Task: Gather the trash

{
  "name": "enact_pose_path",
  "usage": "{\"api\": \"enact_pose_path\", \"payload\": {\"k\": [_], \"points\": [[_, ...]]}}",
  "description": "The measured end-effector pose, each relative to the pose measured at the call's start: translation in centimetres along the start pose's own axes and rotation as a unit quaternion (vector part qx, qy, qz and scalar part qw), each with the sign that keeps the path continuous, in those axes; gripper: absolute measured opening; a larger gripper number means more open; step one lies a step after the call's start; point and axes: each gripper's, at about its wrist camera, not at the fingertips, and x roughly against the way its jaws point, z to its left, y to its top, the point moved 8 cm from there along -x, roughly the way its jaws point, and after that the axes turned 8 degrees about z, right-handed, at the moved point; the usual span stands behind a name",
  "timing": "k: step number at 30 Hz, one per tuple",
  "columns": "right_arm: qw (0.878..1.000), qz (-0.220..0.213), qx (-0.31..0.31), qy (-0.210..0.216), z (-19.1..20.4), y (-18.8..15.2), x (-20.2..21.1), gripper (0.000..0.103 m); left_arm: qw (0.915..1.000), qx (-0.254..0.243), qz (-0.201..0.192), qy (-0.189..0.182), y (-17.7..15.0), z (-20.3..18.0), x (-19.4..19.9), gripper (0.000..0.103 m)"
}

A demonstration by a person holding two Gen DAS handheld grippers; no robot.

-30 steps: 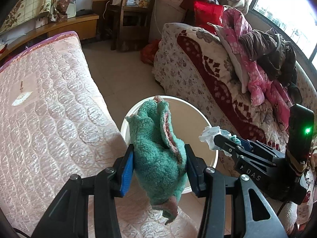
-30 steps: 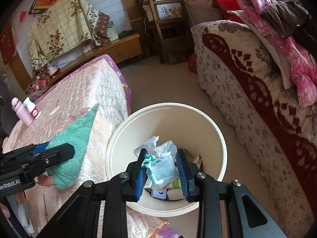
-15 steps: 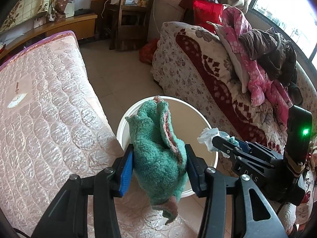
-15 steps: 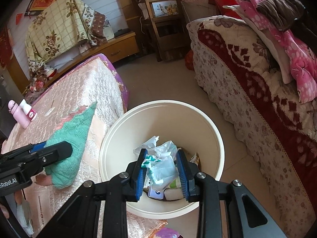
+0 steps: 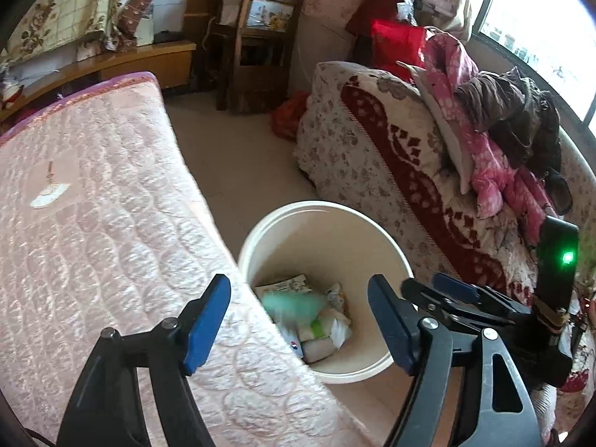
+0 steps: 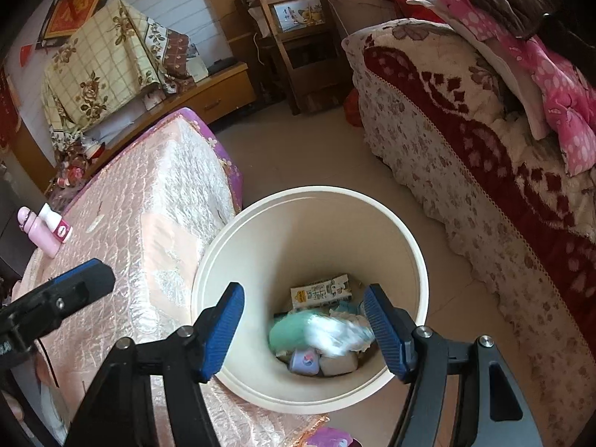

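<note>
A cream round bin (image 5: 391, 246) (image 6: 417, 249) stands on the floor between the pink mattress and the sofa. The green cloth (image 5: 294, 303) (image 6: 292, 329) lies inside it, blurred. A white wad of bag and tissue (image 6: 341, 333) is blurred just above the other trash in the bin. My left gripper (image 5: 300, 322) is open and empty above the bin's near edge. My right gripper (image 6: 305, 329) is open and empty right over the bin; it also shows in the left wrist view (image 5: 454, 294). A printed carton (image 6: 320, 292) and small packets lie at the bottom.
The pink quilted mattress (image 5: 85, 223) (image 6: 149, 205) borders the bin on the left. A floral sofa (image 5: 391, 156) (image 6: 465, 149) with piled clothes is on the right. Two pink bottles (image 6: 44, 227) lie on the mattress. A wooden chair (image 5: 257, 37) stands at the back.
Both grippers have opened. The green cloth has dropped from the left gripper into the bin, and the white wad has left the right gripper and falls into the bin.
</note>
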Motion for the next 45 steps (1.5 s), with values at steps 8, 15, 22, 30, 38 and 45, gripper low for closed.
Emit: {"api": "enact_pose_path", "payload": {"k": [8,15,22,30,38,45], "points": [[1.000,-0.023,0.018,-0.005,2.3,-0.9,2.5,0.071,0.9973,0.004,-0.040,0.061,-0.8,1.7,3.9,0.076],[0.998,-0.059,0.032,-0.017,5.5,-1.7,6.4,0.071,0.9930,-0.003,-0.078,0.089,-1.7,2.5,8.5,0.076],[0.993,-0.103,0.044,-0.025,8.7,-2.8,11.0,0.071,0.9888,-0.008,-0.114,0.095,-2.8,2.7,13.3,0.076],[0.988,-0.141,0.040,-0.039,11.0,-3.9,15.4,0.071,0.9800,-0.028,-0.162,0.112,-4.0,2.1,18.2,0.076],[0.982,-0.172,0.040,-0.060,12.0,-5.0,18.8,0.071,0.9719,-0.035,-0.202,0.115,-5.1,1.9,21.8,0.076],[0.979,-0.192,0.034,-0.068,12.7,-5.8,20.9,0.071,0.9687,-0.036,-0.219,0.110,-5.7,1.7,23.5,0.076]]}}
